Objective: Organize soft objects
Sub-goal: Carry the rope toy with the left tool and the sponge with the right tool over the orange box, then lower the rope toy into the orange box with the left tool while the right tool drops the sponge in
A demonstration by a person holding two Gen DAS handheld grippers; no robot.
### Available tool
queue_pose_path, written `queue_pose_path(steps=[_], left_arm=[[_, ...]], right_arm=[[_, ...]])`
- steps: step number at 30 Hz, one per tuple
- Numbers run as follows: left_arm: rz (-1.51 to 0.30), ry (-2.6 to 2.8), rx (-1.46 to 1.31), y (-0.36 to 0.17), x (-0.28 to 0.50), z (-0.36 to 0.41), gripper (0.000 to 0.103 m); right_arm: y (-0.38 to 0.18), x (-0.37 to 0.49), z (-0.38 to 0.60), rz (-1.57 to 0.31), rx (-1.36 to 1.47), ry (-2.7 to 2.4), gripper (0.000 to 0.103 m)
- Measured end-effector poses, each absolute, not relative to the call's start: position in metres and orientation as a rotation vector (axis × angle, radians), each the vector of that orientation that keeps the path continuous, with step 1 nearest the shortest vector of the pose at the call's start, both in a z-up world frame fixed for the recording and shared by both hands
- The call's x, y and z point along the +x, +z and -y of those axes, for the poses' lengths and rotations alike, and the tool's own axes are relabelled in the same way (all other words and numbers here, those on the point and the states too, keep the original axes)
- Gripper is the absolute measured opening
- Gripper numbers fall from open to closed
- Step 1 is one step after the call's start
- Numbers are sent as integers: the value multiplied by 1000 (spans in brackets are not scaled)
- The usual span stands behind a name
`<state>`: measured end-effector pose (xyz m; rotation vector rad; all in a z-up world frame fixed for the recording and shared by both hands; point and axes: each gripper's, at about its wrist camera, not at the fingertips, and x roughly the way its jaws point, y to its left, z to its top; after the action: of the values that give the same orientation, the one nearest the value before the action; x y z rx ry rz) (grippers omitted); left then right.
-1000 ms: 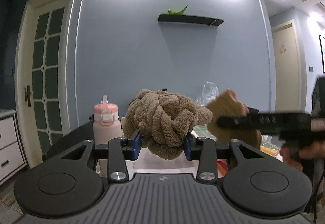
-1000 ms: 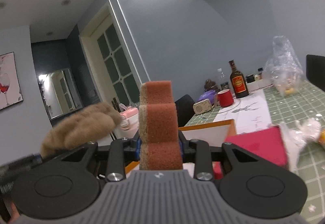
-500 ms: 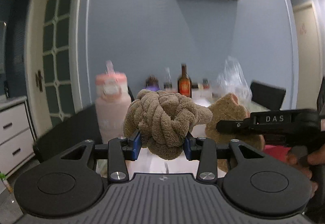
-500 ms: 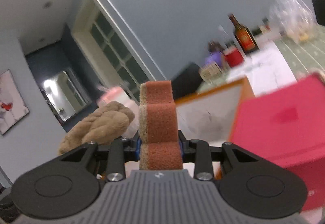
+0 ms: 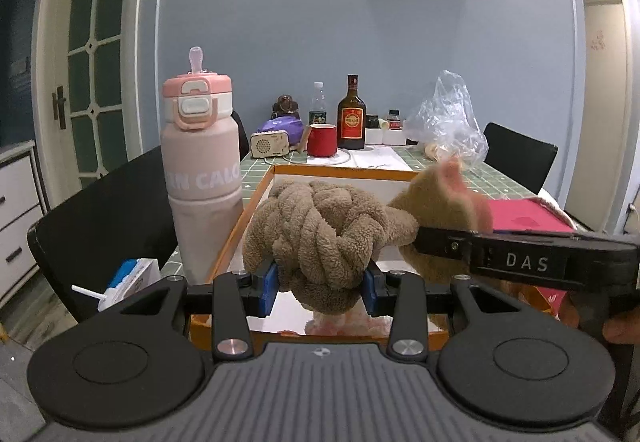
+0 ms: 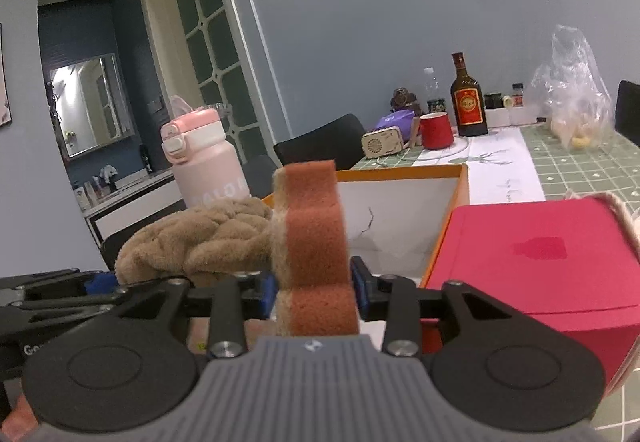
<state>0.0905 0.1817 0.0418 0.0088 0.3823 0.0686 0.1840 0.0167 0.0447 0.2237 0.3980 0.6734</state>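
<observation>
While the left gripper [image 5: 320, 288] clamps its blue pads against both flanks of a brown knotted plush ball [image 5: 320, 238], that ball hangs over the near part of an open orange-rimmed box [image 5: 340, 171] with a white inside. To its right, seen from the left wrist, the right gripper [image 6: 314, 292] reaches in sideways, its black body marked "DAS". Between its fingers stands a rust-coloured sponge [image 6: 312, 238], upright and leaning slightly left; the jaws are opening, and a narrow gap shows between the sponge and the right pad, so the grip looks released. The sponge sits just beside the plush ball, over the same box. A pink water bottle [image 5: 200, 177] stands left of the box, and a red box [image 6: 532, 262] lies against its right side.
</observation>
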Motion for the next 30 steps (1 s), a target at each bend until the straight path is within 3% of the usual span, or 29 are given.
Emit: queue_pose_path(steps=[2, 4, 10, 22, 30], left_arm=[[-369, 76, 24, 43, 92, -181, 46], [-369, 72, 36, 44, 93, -181, 46], [-394, 55, 42, 46, 98, -177, 46], [-562, 157, 98, 37, 142, -155, 46], [-569, 223, 134, 40, 159, -162, 47]], right_arm=[[47, 180, -13, -355, 240, 669, 68], [49, 176, -9, -313, 260, 674, 76], [53, 172, -2, -235, 298, 628, 91], [48, 185, 8, -285, 371, 538, 92], [45, 187, 8, -301, 370, 517, 92]])
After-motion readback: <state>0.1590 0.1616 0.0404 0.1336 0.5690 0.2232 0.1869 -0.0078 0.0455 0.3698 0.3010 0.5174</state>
